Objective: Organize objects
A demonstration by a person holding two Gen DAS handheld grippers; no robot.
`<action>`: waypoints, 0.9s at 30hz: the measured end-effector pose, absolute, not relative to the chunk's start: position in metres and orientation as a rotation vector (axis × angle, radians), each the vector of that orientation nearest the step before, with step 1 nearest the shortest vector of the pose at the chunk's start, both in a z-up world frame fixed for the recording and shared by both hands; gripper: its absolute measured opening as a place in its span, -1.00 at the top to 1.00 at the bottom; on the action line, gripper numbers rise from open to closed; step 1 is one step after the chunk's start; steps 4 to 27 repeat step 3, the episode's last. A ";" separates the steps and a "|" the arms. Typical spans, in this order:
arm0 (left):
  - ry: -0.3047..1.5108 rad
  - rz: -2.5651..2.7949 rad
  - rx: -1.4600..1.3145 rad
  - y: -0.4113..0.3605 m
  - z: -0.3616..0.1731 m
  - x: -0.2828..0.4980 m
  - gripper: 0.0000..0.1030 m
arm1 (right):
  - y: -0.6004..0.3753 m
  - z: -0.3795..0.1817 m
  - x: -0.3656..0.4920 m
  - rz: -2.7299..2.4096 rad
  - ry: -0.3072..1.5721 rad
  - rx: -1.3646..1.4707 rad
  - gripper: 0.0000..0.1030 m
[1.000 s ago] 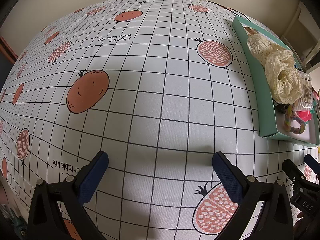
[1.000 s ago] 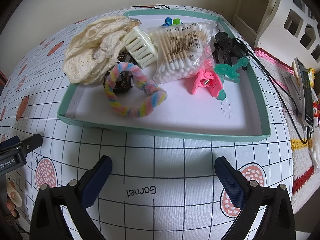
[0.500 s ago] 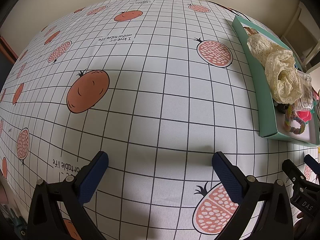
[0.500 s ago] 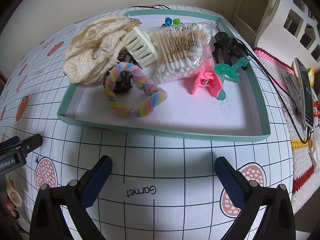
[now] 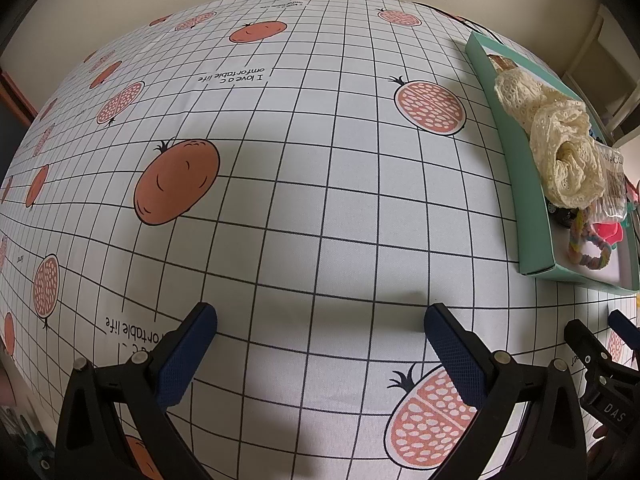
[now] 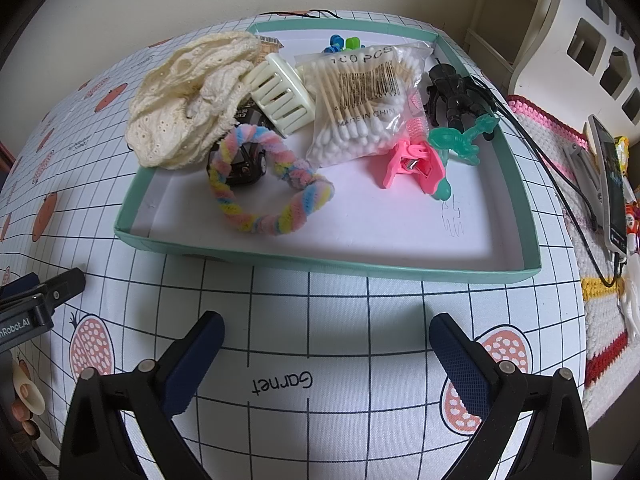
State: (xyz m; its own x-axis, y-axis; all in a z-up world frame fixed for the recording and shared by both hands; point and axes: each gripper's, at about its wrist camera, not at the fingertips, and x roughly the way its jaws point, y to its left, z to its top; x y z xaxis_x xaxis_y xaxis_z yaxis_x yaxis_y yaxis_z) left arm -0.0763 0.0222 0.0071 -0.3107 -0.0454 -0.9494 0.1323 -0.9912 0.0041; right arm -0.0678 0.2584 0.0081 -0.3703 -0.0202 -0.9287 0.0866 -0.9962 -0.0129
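A shallow teal tray (image 6: 332, 266) lies just ahead of my right gripper (image 6: 326, 330), which is open and empty over the cloth. In the tray sit a cream lace cloth (image 6: 188, 100), a cream hair claw (image 6: 280, 94), a bag of cotton swabs (image 6: 360, 100), a pastel twisted ring (image 6: 264, 184) around a small black toy car (image 6: 240, 162), a pink clip (image 6: 412, 162), a green plastic piece (image 6: 456, 138) and a black clip (image 6: 452, 94). My left gripper (image 5: 320, 316) is open over bare tablecloth; the teal tray (image 5: 524, 184) is at its far right.
The table wears a white grid cloth (image 5: 280, 184) with pomegranate prints. A phone on a stand (image 6: 610, 184) and a black cable (image 6: 560, 172) lie on a crocheted mat right of the tray. A white chair (image 6: 568, 40) stands behind. The other gripper (image 6: 36, 300) shows at the left edge.
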 end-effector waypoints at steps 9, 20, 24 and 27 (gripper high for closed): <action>0.113 -2.455 1.775 0.022 0.007 -0.076 -1.00 | 0.258 0.008 -0.067 -2.547 0.091 1.724 -1.00; 0.113 -2.455 1.775 0.022 0.007 -0.076 -1.00 | 0.258 0.008 -0.067 -2.547 0.091 1.724 -1.00; 0.113 -2.455 1.775 0.022 0.007 -0.076 -1.00 | 0.258 0.008 -0.067 -2.547 0.091 1.724 -1.00; 0.113 -2.455 1.775 0.022 0.007 -0.076 -1.00 | 0.258 0.008 -0.067 -2.547 0.091 1.724 -1.00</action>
